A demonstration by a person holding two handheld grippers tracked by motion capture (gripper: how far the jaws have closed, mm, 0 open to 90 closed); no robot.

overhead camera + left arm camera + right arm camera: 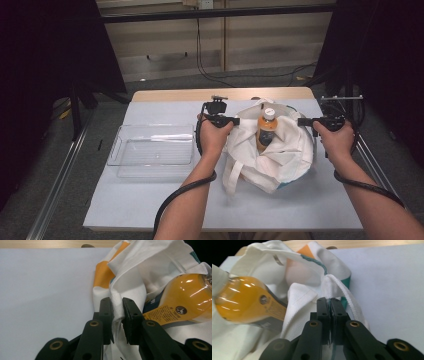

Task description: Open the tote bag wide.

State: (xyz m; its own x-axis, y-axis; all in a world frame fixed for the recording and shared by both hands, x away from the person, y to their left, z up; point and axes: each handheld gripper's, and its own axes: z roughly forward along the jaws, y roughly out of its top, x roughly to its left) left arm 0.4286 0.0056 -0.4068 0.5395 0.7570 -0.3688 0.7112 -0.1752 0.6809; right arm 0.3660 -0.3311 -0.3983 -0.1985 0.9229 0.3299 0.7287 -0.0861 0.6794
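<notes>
A white tote bag (270, 150) lies on the grey-covered table (150, 205), and a bottle of orange drink (266, 131) stands in its mouth, cap up and leaning slightly. The left gripper (117, 312) is clenched on a thick fold of the bag's rim at the bottle's left; the right gripper (329, 305) is pinched flat on the teal-edged hem beside a strap at the bottle's right. The bottle is thus bracketed between the two grips — near each, touched by neither — with its long axis rising out of the opening. Any lifting out would have to follow that axis, it is judged, and both grippers are occupied. The bottle's base is hidden by cloth, and the label cannot be read. A clear plastic tray (152, 150) sits well to the left.
</notes>
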